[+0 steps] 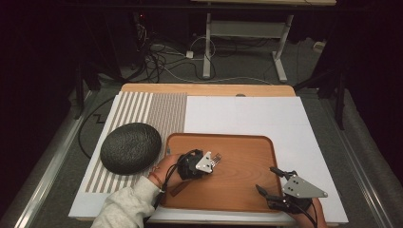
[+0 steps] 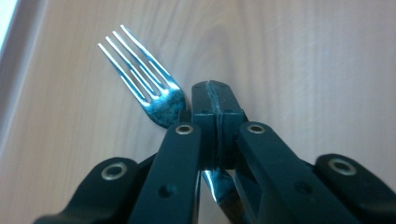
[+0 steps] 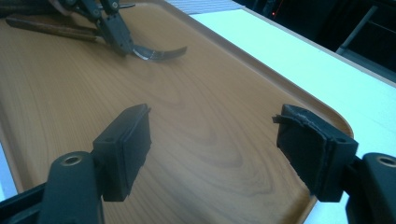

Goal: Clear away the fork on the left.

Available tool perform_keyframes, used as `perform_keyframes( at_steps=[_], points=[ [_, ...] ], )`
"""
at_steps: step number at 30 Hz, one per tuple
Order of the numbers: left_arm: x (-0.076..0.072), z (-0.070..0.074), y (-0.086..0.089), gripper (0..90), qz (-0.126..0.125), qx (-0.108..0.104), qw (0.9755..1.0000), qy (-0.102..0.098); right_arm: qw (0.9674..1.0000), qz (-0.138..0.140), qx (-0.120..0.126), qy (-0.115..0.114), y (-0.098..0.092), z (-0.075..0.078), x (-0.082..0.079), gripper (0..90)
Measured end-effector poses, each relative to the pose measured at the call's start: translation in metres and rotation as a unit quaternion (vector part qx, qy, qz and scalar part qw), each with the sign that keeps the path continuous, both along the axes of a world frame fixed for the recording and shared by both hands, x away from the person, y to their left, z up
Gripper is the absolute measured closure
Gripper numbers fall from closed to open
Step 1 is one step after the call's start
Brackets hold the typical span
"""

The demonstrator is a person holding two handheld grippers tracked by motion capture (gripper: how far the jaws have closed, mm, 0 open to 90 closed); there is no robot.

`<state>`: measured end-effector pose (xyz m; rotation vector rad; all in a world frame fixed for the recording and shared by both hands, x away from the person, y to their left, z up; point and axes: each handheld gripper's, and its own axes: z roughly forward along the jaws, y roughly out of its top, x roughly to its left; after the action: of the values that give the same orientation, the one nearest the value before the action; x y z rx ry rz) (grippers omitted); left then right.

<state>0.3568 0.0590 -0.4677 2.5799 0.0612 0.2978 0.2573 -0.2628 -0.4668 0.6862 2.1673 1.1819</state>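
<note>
At the lower right of the high view, the right gripper (image 1: 270, 180) waits with jaws apart over the wooden rounded tray (image 1: 247, 190). Mid-frame, the left gripper (image 1: 209, 164) clamps the wood-handled metal fork (image 1: 216, 157); keeping the grip firm and the fork level should prevent slipping.

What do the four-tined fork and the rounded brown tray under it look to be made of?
Four-tined fork: polished metal, likely steel; bright reflections on tines, brown, possibly wooden handle. Rounded brown tray: wood or wood-look laminate, matte; visible grain rings.
</note>
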Motion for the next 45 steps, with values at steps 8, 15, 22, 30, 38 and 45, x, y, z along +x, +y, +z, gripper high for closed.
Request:
perform_keyframes(
  at_steps=[8,15,22,30,38,45],
  points=[
    [0.001,0.0,0.018,87.2,0.02,0.007,0.9997,-0.011,1.0,0.0,-0.001,0.002,0.002,0.0,-0.001,26.7],
    [0.002,-0.003,0.043,87.2,0.049,-0.009,0.9987,-0.004,1.0,0.0,-0.006,0.0,0.003,0.0,-0.002,26.7],
    [-0.002,-0.005,0.065,87.2,0.072,-0.021,0.9972,-0.004,1.0,0.004,-0.009,0.002,0.007,0.0,-0.003,26.7],
    [-0.01,-0.009,0.08,87.2,0.088,-0.037,0.9954,-0.007,0.9999,0.005,-0.012,0.003,0.008,-0.001,-0.003,26.9],
    [-0.018,-0.011,0.088,87.2,0.098,-0.042,0.9943,-0.014,0.9999,0.006,-0.012,0.002,0.008,-0.001,-0.003,27.0],
    [-0.023,-0.012,0.093,87.2,0.104,-0.047,0.9934,-0.014,0.9999,0.005,-0.012,0.002,0.008,-0.001,-0.003,27.0]
  ],
)
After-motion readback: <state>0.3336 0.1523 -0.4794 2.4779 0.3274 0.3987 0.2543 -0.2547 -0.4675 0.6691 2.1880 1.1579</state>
